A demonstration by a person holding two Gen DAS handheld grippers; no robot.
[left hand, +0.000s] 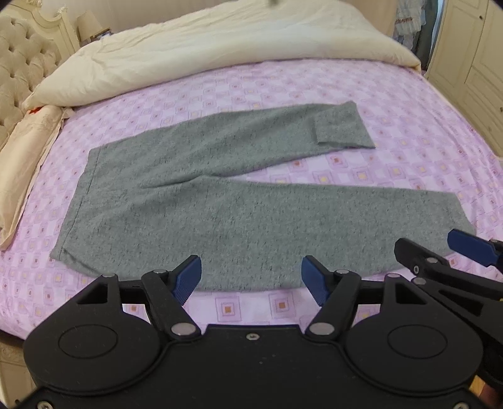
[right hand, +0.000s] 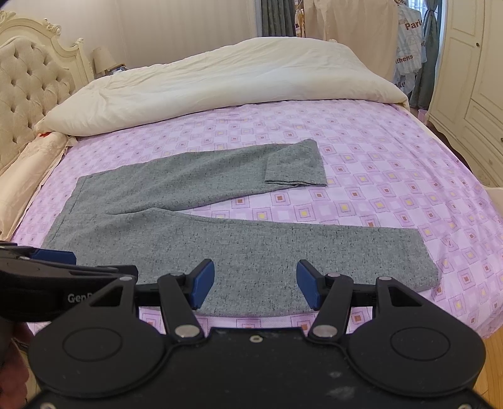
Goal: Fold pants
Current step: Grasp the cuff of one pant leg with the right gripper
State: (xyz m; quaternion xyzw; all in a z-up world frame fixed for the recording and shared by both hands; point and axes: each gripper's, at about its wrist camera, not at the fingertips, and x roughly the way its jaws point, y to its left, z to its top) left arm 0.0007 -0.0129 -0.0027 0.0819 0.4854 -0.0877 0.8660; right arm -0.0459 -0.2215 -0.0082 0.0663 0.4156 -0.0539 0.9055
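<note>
Purple bedsheet (right hand: 377, 163) under you, grey pants (left hand: 220, 201) flat just ahead, long axis crosswise, waistband left, cuffs right. Left gripper (left hand: 251, 280) nearer waistband, right gripper (right hand: 255, 283) nearer cuffs; both wide open, holding nothing.

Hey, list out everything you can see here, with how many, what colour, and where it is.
pants: one, grey, spread flat on the bed, far leg's cuff turned back
bedsheet: one, purple checked, covering the mattress
duvet: one, cream, bunched along the bed's far side
headboard: one, cream tufted, at left
pillow: one, peach, beside the headboard
lamp: one, cream shade, behind the bed
wardrobe: one, cream, at right
curtains: grey, far wall
left gripper: black with blue pads, open, near edge of the pants
right gripper: same, open, beside it
</note>
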